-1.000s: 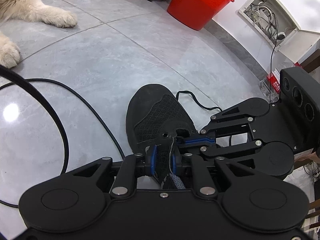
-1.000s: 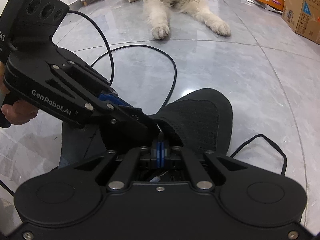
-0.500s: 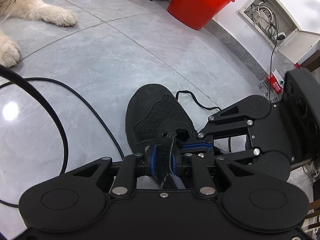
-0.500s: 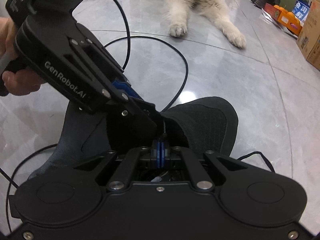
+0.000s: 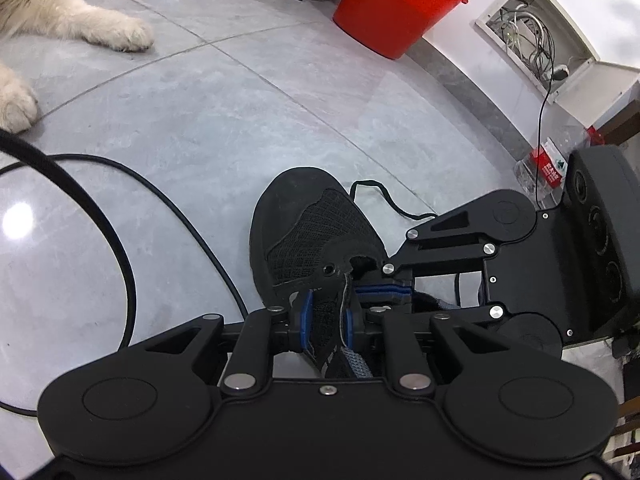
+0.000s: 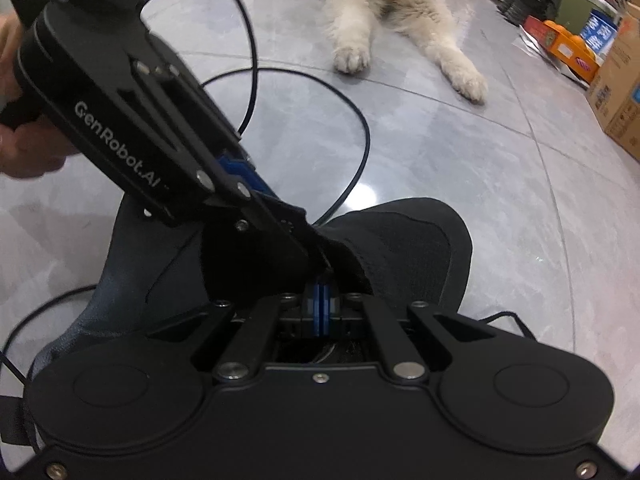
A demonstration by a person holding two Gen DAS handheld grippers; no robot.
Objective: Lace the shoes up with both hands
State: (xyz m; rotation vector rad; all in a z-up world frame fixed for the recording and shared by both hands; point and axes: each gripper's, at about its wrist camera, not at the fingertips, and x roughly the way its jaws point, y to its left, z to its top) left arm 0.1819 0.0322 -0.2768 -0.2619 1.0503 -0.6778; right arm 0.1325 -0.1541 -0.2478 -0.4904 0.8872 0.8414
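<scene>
The black mesh shoe's [image 5: 312, 232] eyelet flap is kept clamped by the left hand-held gripper [image 5: 326, 320]; the clenched right hand-held gripper [image 6: 320, 300] has been rolled slightly, suggesting lace threading underway.

Black mesh shoe [image 5: 316, 232] with black lace [image 5: 384, 200]; grey marbled floor [image 5: 240, 120]; red bucket [image 5: 396, 4]; cream fur on dog [image 6: 384, 12]; black cable [image 5: 120, 248].
</scene>
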